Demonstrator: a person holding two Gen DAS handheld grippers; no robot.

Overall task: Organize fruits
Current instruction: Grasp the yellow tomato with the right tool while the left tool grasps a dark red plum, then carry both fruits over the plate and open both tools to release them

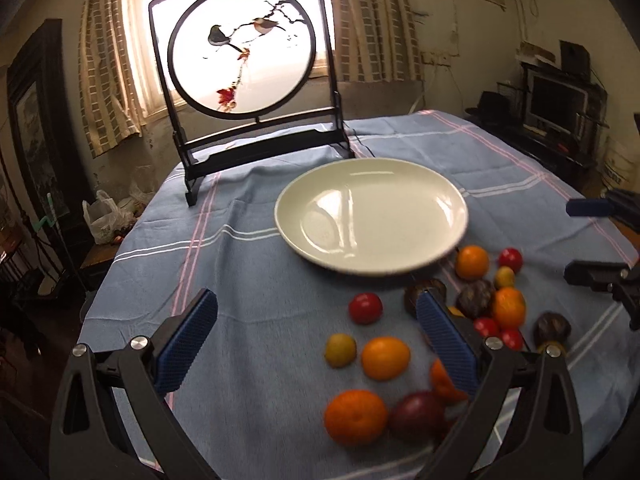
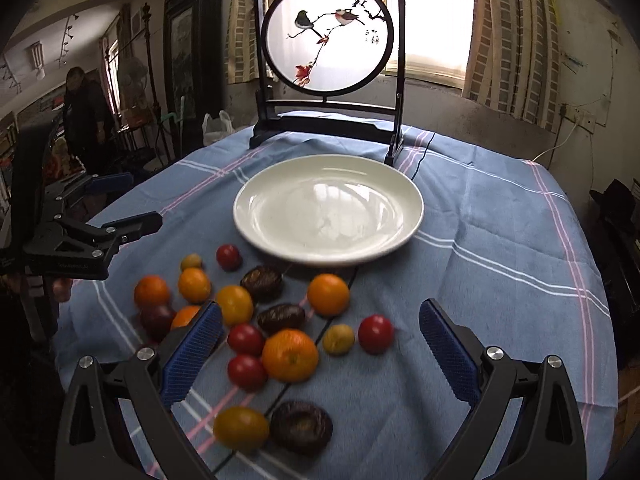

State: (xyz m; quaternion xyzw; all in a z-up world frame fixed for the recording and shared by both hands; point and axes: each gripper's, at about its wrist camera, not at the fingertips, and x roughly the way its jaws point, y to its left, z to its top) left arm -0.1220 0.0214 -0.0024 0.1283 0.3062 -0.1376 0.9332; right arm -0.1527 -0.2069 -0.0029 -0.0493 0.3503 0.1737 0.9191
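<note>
Both cams rode low over the near edge of the tabletop [image 1: 248,280], looking forward between their own blue fingers toward the window. The left wrist cam sat off to the left, so the plate [image 1: 372,216] landed right of centre, with the fruit pile [image 1: 472,308] close in at lower right. The right wrist cam sat further right, plate [image 2: 328,210] near dead centre, fruit [image 2: 256,320] close and left. Both shared plate, fruit and the bird screen [image 1: 244,52] [image 2: 328,36]. Each also caught the other claw at its edge: right claw [image 1: 592,240], left claw [image 2: 120,204].

bright window [image 1: 236,12], checked curtains [image 2: 516,28], stained walls [image 1: 452,20]
</note>
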